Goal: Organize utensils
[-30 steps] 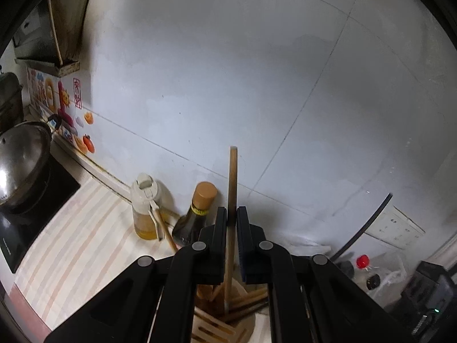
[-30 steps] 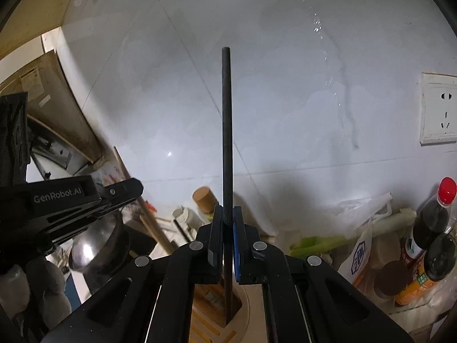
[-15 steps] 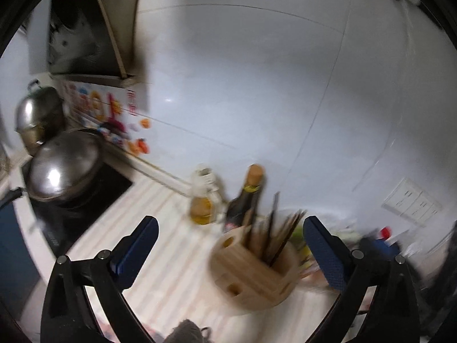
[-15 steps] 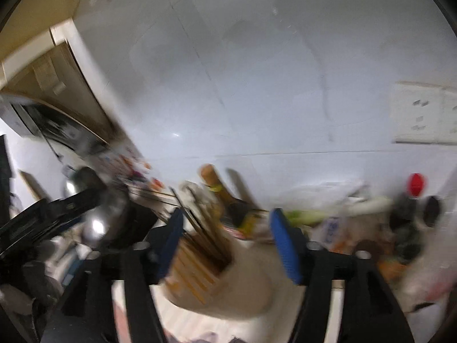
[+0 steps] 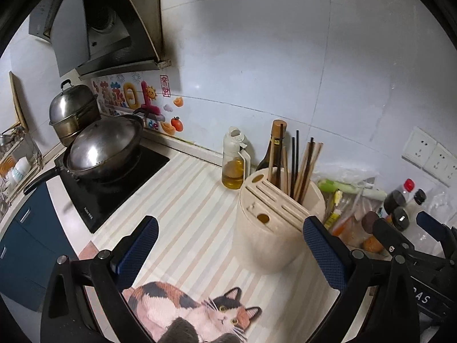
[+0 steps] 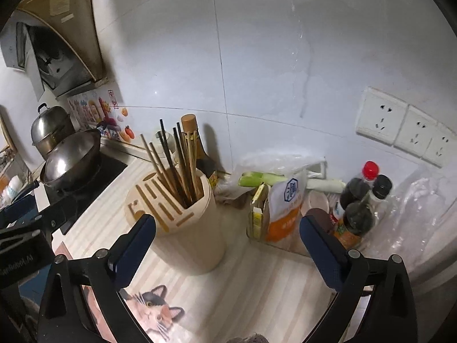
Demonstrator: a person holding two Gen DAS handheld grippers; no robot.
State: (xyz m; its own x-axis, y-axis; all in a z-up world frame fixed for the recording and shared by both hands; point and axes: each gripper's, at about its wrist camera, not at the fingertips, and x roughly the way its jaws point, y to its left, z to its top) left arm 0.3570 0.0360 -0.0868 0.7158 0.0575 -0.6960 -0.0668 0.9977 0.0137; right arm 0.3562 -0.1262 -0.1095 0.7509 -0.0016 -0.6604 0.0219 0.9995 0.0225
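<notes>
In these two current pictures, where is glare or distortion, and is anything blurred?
Left wrist view: sharp, bright glare on the wok lid, wall lines bend from the fisheye, corners are dark. Right wrist view: also sharp, the sockets curve near the edge, the dark bottle casts a shadow on the wall.

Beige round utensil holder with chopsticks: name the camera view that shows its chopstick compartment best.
Right wrist view: the beige round utensil holder shows its open compartment, where the chopsticks enter. The left wrist view shows mostly the slotted top, with the compartment behind it.

The striped counter point(image 5: 182, 200) carries a cooktop point(image 5: 114, 183), oil bottle point(image 5: 233, 168), utensil holder point(image 5: 271, 228) and cat mat point(image 5: 197, 314).
</notes>
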